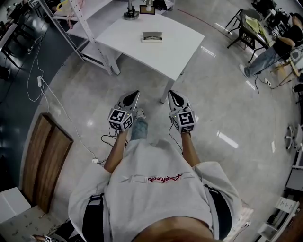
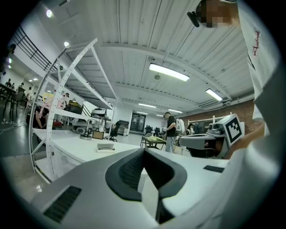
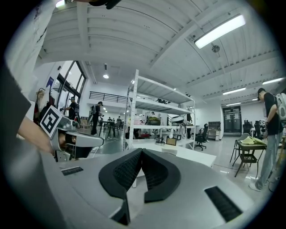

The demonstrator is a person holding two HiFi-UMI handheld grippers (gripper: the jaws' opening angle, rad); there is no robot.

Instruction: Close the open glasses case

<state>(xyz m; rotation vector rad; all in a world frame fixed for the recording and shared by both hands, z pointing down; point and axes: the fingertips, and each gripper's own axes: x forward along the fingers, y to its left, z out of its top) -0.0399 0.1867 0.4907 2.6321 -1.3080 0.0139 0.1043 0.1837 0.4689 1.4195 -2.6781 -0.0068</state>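
The open glasses case (image 1: 152,36) lies on a white table (image 1: 180,47) ahead of me, a pale flat box with its lid up. It shows small in the left gripper view (image 2: 106,147) and in the right gripper view (image 3: 170,150). Both grippers hang side by side in the air short of the table's near corner, pointing toward it. The left gripper (image 1: 136,93) (image 2: 144,150) is shut with nothing in it. Beside it, the right gripper (image 1: 171,93) (image 3: 142,150) has its pads meeting at the tips, also holding nothing.
A lamp base (image 1: 131,14) and a small framed picture (image 1: 147,9) stand at the table's far edge. A white shelving rack (image 1: 80,23) is at the left. Wooden boards (image 1: 45,160) and a cable (image 1: 57,108) lie on the floor. A person (image 1: 272,52) stands far right.
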